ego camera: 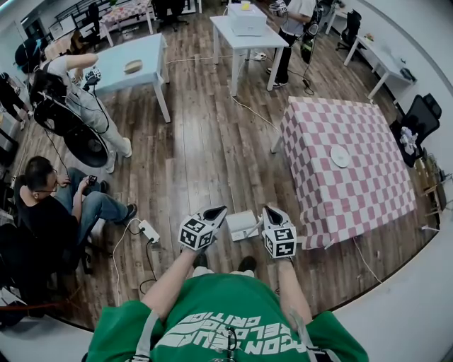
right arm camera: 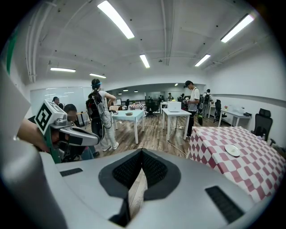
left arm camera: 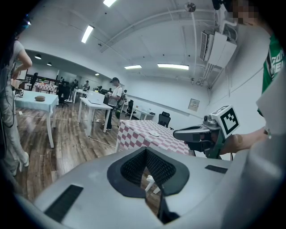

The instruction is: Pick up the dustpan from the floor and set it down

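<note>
Below, the dustpan (ego camera: 241,225) lies on wooden floor (ego camera: 205,155) near a checkered table (ego camera: 333,194).

The dustpan (ego camera: 241,225) lies on the floor (ego camera: 205,155) just ahead of the person's feet. In the head view it sits between the left tongs (ego camera: 216,211) and the right tongs (ego camera: 270,211), which are side by side. To the right stands the near worktop (ego camera: 354,198), with a plate (ego camera: 340,156) on it. Left of the dustpan a power strip (ego camera: 149,230) lies on the floor. Beyond it a seated person (ego camera: 49,212) is on the floor, with a standing person (ego camera: 81,106) behind. Farther off, the far left worktop (ego camera: 145,49) carries a small object (ego camera: 133,67). The far right worktop (ego camera: 248,39) carries a box (ego camera: 246,18), and a third person (ego camera: 291,28) stands at its right side.
</note>
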{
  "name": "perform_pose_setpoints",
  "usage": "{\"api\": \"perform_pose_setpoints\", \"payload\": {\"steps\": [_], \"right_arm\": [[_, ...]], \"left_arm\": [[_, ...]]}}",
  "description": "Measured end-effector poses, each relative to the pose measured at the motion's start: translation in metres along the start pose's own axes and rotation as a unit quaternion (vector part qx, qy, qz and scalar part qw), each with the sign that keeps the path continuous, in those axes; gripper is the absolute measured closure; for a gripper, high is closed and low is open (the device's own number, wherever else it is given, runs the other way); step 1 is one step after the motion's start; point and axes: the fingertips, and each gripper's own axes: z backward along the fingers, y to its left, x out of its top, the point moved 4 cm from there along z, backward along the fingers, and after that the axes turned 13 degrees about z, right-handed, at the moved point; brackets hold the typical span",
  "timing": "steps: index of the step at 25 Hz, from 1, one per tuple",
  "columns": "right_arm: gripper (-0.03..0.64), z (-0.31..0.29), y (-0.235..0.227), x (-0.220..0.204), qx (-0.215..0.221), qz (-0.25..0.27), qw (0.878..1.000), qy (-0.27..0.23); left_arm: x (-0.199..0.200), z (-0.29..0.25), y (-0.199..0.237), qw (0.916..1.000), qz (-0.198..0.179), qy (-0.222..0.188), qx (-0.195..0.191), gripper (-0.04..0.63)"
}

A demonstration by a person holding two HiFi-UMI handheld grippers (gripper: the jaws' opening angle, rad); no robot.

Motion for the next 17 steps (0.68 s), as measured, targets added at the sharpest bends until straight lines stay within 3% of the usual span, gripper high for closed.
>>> {"api": "perform_pose_setpoints", "payload": {"steps": [17], "right_arm": [[0.609, -0.019, 0.001, 0.004, 0.011, 0.0, 1.0, 0.003]], "left_arm": [[0.006, -0.002, 0.013, 1.0, 0.003, 0.002, 0.007, 0.592]]}}
